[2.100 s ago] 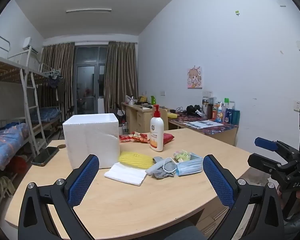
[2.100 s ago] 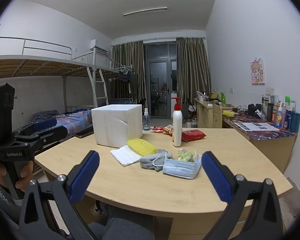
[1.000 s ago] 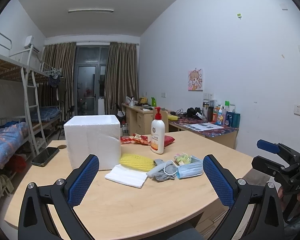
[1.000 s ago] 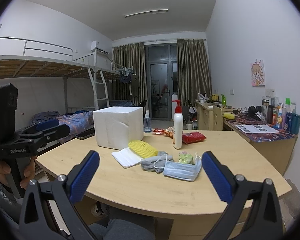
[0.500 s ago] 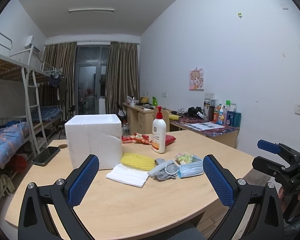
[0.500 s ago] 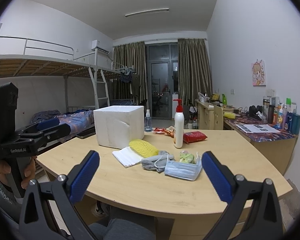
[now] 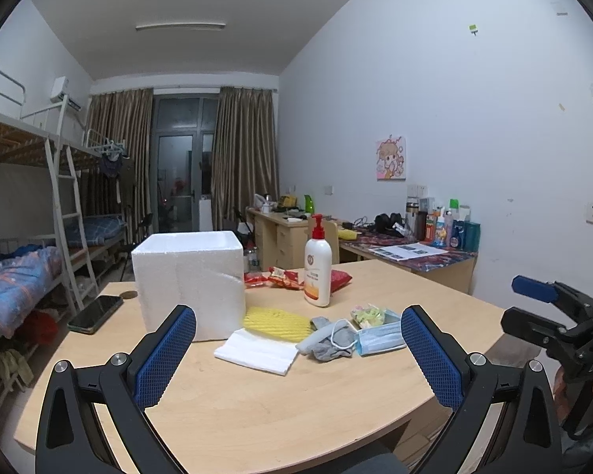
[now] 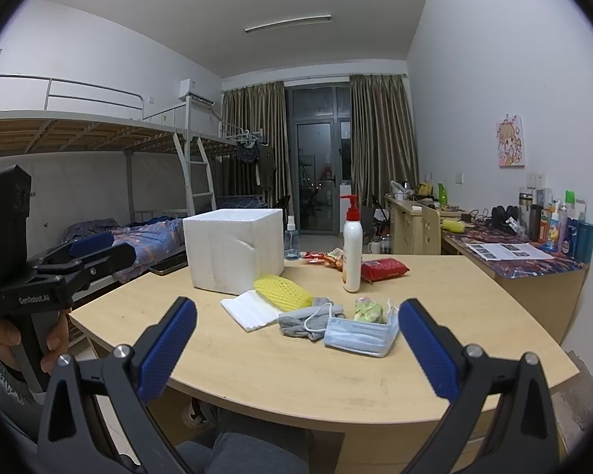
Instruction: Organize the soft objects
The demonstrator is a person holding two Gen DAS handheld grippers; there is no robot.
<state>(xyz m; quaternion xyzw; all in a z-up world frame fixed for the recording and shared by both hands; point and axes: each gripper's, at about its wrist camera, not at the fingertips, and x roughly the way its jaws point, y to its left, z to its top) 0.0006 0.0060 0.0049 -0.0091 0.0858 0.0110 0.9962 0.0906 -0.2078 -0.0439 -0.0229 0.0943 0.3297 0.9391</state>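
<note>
1. Soft things, one of each, lie near the middle of the desk [image 7: 257, 407]: yellow foam net [image 7: 276, 319], white foam sheet [image 7: 257, 351], grey sock [image 7: 328, 341], blue face mask [image 7: 379, 337], small green-yellow bundle [image 7: 368, 313].
2. The net's long axis runs left to right, just beside the white foam box [image 7: 188, 272].
3. One pump bottle [image 7: 317, 266] stands upright behind them.
4. Left claw [image 7: 298, 355] and right claw [image 8: 296, 345] both hang above the desk's near edge, jaws wide apart, empty.
5. Dorm room; bunk bed [image 8: 99, 181] on the left.
</note>
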